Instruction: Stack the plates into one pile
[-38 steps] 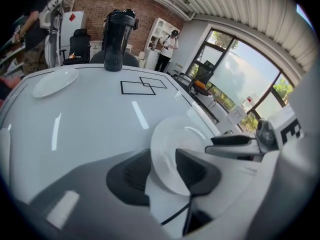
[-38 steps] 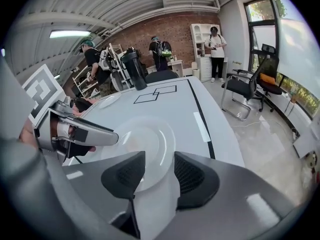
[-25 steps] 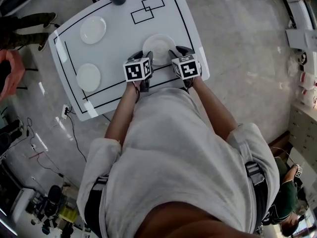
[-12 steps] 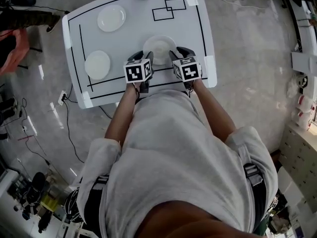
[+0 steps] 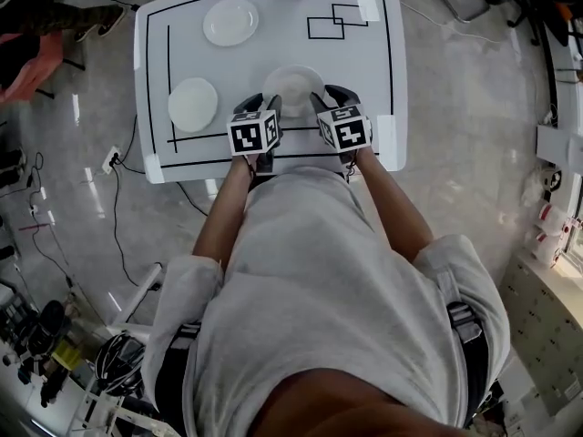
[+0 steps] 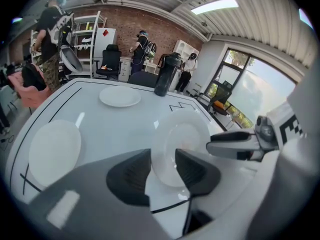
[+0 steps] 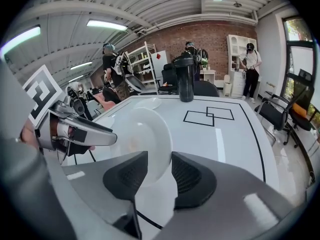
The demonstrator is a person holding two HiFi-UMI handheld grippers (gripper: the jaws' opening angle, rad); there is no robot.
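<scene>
The left tongs (image 6: 163, 159) pinch one edge of a white plate (image 5: 293, 86). The right tongs (image 7: 160, 160) hold the other edge, though their jaws have just opened a tiny bit. Two grips likely keep it from tipping. It is over the front middle of the surface (image 5: 364, 62). A second plate (image 5: 193, 104) and a third plate (image 5: 230, 21) lie well apart to the left, so the pile probably goes there.
</scene>
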